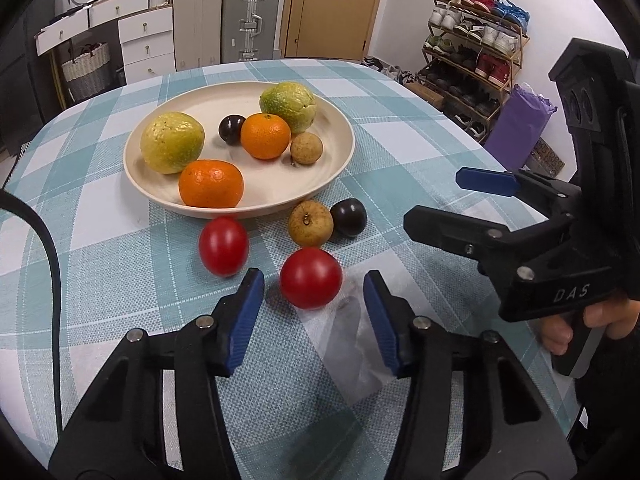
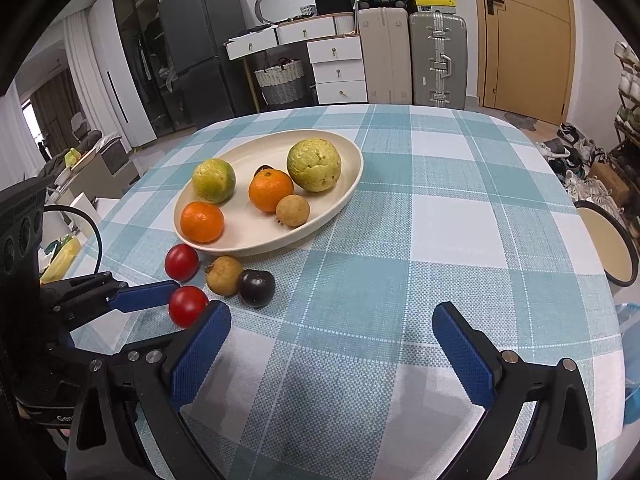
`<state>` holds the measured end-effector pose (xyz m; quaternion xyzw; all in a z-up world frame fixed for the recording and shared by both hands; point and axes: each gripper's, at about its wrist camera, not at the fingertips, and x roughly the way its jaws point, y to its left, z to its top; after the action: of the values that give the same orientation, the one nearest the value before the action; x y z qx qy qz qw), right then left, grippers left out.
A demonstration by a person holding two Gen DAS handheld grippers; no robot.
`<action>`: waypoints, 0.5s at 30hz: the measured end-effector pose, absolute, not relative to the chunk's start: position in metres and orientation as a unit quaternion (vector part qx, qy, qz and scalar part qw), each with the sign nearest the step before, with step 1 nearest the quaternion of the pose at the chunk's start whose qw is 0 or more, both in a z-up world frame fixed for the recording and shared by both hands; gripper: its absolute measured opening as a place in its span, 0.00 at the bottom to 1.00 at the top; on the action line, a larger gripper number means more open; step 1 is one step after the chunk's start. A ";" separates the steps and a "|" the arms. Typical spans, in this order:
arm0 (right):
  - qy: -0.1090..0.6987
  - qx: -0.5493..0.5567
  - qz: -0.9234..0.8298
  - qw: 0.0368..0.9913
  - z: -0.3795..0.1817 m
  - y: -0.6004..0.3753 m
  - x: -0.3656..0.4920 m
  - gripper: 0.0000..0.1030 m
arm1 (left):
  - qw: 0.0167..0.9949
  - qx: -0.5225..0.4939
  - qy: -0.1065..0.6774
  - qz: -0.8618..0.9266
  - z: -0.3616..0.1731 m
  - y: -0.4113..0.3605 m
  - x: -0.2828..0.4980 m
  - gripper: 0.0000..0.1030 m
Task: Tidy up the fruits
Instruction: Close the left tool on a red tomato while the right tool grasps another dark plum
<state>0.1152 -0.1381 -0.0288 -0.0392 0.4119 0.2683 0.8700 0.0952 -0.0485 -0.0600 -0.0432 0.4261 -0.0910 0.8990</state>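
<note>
Four fruits lie loose on your desk (image 1: pixel 400 140), just off the plate's (image 1: pixel 168 196) near rim: two tomatoes, a brown fruit and a dark plum. In your left wrist view the near tomato (image 1: pixel 310 277) sits between the blue pads of your left claw (image 1: pixel 314 292), whose jaws stand wide apart with a gap on both sides of the fruit, so nothing is gripped. The far tomato (image 1: pixel 223 245) lies at ten o'clock from the near one, close to the plate rim. The brown fruit (image 1: pixel 311 223) is at twelve o'clock from the near tomato, and the plum (image 1: pixel 348 217) touches the brown fruit's right side.

On the plate you have six pieces: two guavas (image 1: pixel 172 142), two oranges (image 1: pixel 211 183), a second plum (image 1: pixel 231 129) and a small brown fruit (image 1: pixel 306 148). One guava is at the plate's nine o'clock, the other at one o'clock; one orange sits at the near rim, the other by the centre, with the plum beside it.

Your right claw (image 2: pixel 332 340) hangs over bare checked cloth at four o'clock from the loose fruit, its jaws spread wide and holding nothing. From that view the left claw's pads flank the near tomato (image 2: pixel 187 306).
</note>
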 end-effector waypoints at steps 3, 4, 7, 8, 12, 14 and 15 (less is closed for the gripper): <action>0.411 -0.037 0.267 0.871 -0.029 -0.140 0.115 1.00 | 0.898 -0.045 0.428 -0.091 -0.061 -0.048 0.097 0.40; 0.411 -0.036 0.268 0.871 -0.028 -0.141 0.115 1.00 | 0.898 -0.046 0.429 -0.091 -0.061 -0.048 0.097 0.39; 0.412 -0.033 0.268 0.870 -0.029 -0.141 0.116 1.00 | 0.897 -0.047 0.429 -0.093 -0.061 -0.048 0.097 0.36; 0.413 -0.033 0.268 0.870 -0.029 -0.141 0.116 1.00 | 0.897 -0.048 0.430 -0.094 -0.061 -0.047 0.098 0.32; 0.417 -0.036 0.272 0.867 -0.031 -0.139 0.116 1.00 | 0.898 -0.052 0.427 -0.095 -0.061 -0.045 0.097 0.28; 0.419 -0.039 0.278 0.864 -0.031 -0.137 0.116 1.00 | 0.900 -0.056 0.421 -0.097 -0.060 -0.044 0.096 0.28; 0.419 -0.039 0.282 0.862 -0.031 -0.136 0.116 1.00 | 0.901 -0.055 0.419 -0.096 -0.059 -0.043 0.095 0.28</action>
<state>0.1162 -0.1364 -0.0312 -0.0389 0.4194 0.2817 0.8621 0.0949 -0.0431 -0.0590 -0.0550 0.4191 -0.0962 0.9011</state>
